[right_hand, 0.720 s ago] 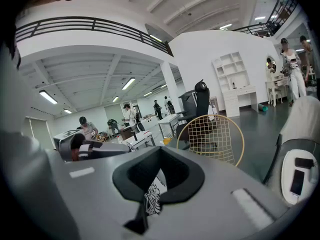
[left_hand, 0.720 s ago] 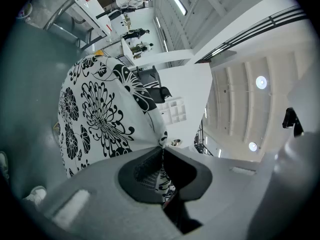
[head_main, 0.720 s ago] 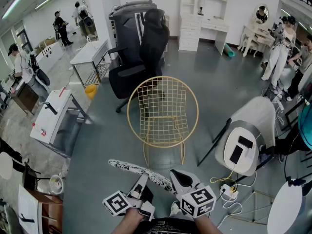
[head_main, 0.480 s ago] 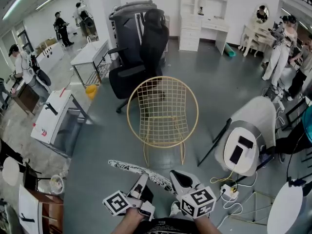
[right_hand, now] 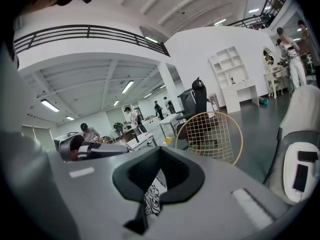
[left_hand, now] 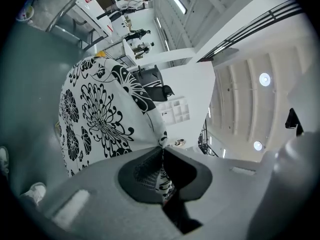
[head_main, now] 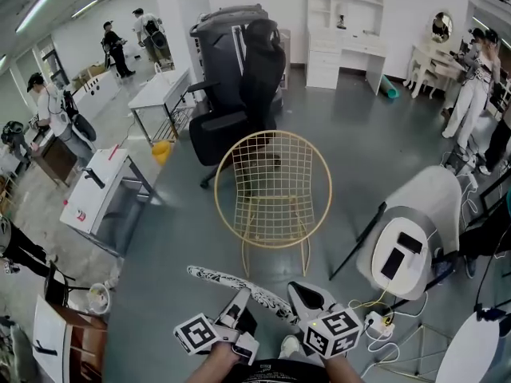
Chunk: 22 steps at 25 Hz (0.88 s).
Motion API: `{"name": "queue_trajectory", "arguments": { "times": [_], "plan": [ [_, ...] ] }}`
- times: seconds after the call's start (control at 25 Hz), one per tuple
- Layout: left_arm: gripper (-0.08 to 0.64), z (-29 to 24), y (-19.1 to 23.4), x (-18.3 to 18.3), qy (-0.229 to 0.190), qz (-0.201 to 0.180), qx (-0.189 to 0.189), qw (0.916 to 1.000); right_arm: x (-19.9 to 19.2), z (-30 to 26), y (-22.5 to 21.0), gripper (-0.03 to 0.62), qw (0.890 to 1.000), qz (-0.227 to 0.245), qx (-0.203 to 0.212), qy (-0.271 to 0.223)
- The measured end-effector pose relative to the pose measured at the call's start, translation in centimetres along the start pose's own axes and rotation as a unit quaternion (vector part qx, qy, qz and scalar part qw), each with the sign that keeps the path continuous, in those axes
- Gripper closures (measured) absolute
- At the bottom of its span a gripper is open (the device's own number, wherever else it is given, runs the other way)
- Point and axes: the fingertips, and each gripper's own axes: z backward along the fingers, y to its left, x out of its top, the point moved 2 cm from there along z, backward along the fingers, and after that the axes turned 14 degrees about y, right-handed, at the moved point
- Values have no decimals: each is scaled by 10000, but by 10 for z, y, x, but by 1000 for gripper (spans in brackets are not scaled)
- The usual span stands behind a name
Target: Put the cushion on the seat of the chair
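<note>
chair dead ahead, cushion held crosswise

grey workshop floor spreads between the person and the gold wire chair (head_main: pixel 275 183), which stands empty, straight ahead of both grippers and well apart from them. the cushion (head_main: pixel 227 280), flat and flowered in black and white, hangs low in the head view. its long axis runs left to right across the line to the seat, and most of it juts leftward. the left gripper (head_main: pixel 239 300) is clamped tight on its near edge. the right gripper (head_main: pixel 301 297) pinches the right end likewise, with patterned cloth in its slit. neither is clearly nearer the chair, so i judge the next move a carry straight forward.
</note>
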Motion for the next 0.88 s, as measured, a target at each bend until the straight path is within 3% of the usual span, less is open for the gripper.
{"name": "queue_trajectory", "arguments": {
  "times": [0.48, 0.88],
  "plan": [
    [546, -38, 8, -3, -265, -226, 390, 9986, 11, 4, -53, 592, 9994, -40, 354, 42],
    [546, -68, 6, 13, -321, -237, 280, 9988, 21, 0, -74, 592, 9997, -69, 250, 45]
  ]
}}
